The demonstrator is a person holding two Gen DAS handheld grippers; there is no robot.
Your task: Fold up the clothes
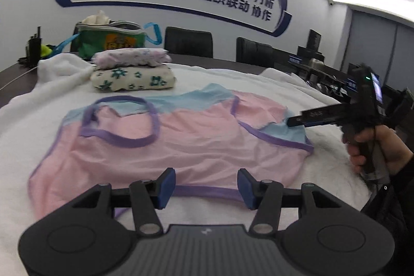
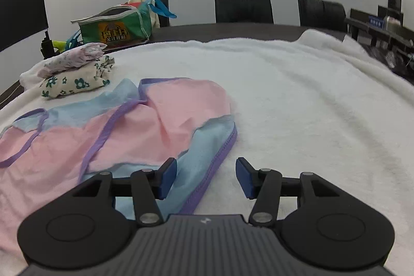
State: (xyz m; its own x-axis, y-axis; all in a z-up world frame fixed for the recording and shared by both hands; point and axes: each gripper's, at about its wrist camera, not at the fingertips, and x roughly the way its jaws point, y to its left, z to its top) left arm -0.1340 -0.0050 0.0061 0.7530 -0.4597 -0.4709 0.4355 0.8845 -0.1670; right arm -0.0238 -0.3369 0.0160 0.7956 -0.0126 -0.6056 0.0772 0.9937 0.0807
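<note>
My left gripper (image 1: 206,188) hangs over the near hem of a pink and blue top (image 1: 168,136) spread flat on the white blanket (image 1: 233,76) covering the bench, its fingers (image 1: 167,188) parted and holding nothing. My right gripper (image 2: 205,177) sits at the top's blue corner, fingers equally apart and empty. Two folded garments (image 1: 132,69) are stacked beyond.

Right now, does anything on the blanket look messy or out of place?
Only the pink garment: it lies rumpled, its purple straps looped across the front and one blue corner folded over. The folded stack looks tidy.
</note>
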